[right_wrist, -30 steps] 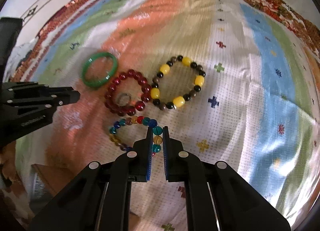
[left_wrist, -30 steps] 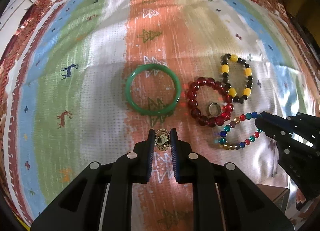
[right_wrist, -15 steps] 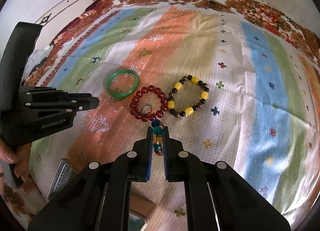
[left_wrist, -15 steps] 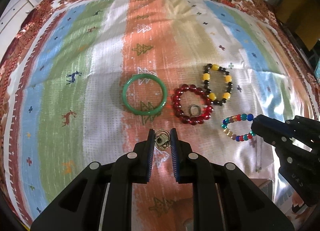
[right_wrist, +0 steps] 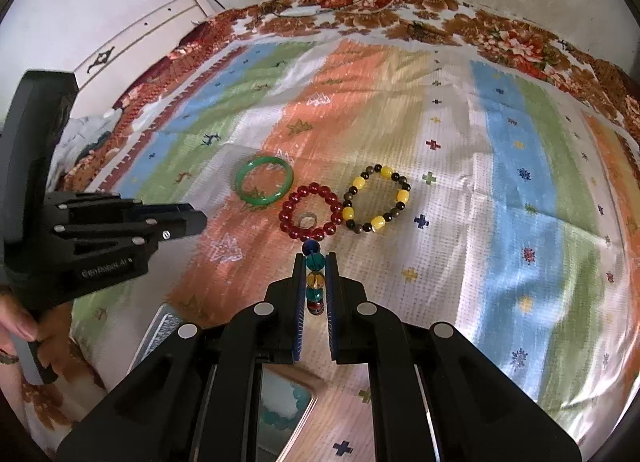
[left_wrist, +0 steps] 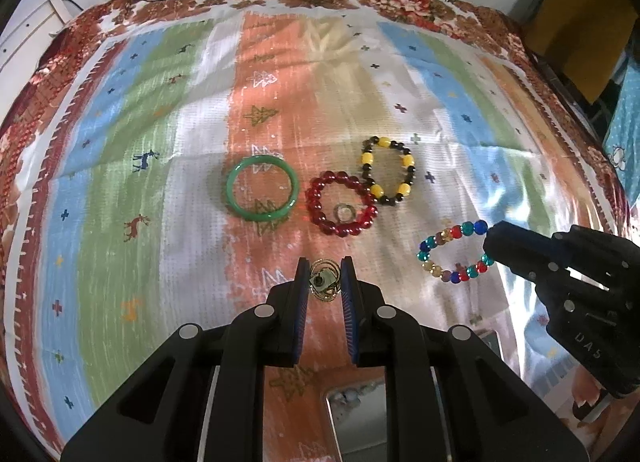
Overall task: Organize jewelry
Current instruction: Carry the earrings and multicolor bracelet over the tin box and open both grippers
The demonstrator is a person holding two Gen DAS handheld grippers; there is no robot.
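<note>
My left gripper [left_wrist: 324,267] is shut on a small gold wire ring with a square stone [left_wrist: 323,281], held above the cloth. Off to its right, my right gripper [right_wrist: 314,262] is shut on a multicoloured bead bracelet [left_wrist: 450,252], which hangs in the air edge-on between its pads. Still lying on the striped cloth are a green bangle [left_wrist: 262,193], a red bead bracelet [left_wrist: 340,209] with a silver ring [left_wrist: 344,213] inside it, and a yellow and black bead bracelet [left_wrist: 386,172].
A metal-rimmed box [right_wrist: 280,408] lies open under the grippers at the cloth's near edge, with pale blue beads in it. A person's hand [right_wrist: 18,328] holds the left gripper's handle. A white cabinet [right_wrist: 136,36] stands past the far left edge.
Both grippers have risen and pulled back from the cloth. The multicoloured bracelet, which lay partly on the cloth, now hangs free in the right gripper. The gold ring stays in the left gripper.
</note>
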